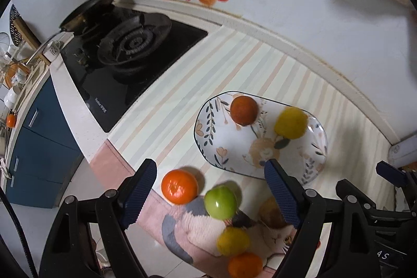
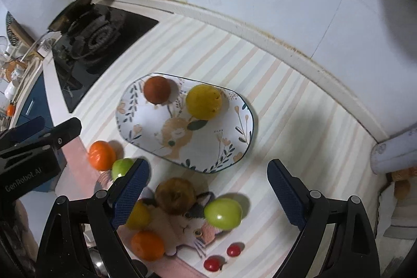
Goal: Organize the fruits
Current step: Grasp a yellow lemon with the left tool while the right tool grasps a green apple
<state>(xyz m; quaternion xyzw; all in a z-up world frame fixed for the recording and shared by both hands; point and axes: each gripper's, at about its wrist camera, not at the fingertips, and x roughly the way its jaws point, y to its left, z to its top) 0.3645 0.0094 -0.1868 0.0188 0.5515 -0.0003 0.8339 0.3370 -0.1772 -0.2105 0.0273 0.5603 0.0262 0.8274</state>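
Observation:
A floral plate (image 1: 310,168) (image 2: 234,142) holds a brown-orange fruit (image 1: 244,110) (image 2: 157,90) and a yellow fruit (image 1: 291,122) (image 2: 203,102). In front of it lie an orange (image 1: 179,186) (image 2: 101,155), a green fruit (image 1: 220,202) (image 2: 122,167), a brown fruit (image 2: 176,195), a second green fruit (image 2: 222,213), a yellow fruit (image 1: 233,241) (image 2: 138,216), another orange (image 1: 245,266) (image 2: 147,245) and two cherry tomatoes (image 2: 233,250). My left gripper (image 1: 211,190) is open above the orange and green fruit. My right gripper (image 2: 208,189) is open above the brown fruit. Both are empty.
A gas stove (image 1: 130,48) (image 2: 91,38) with a pan (image 1: 86,9) sits at the left. The fruits lie on a striped mat (image 1: 208,64) (image 2: 286,95) with a cat picture. The counter edge drops off at the lower left. A white roll (image 2: 396,150) lies at the right.

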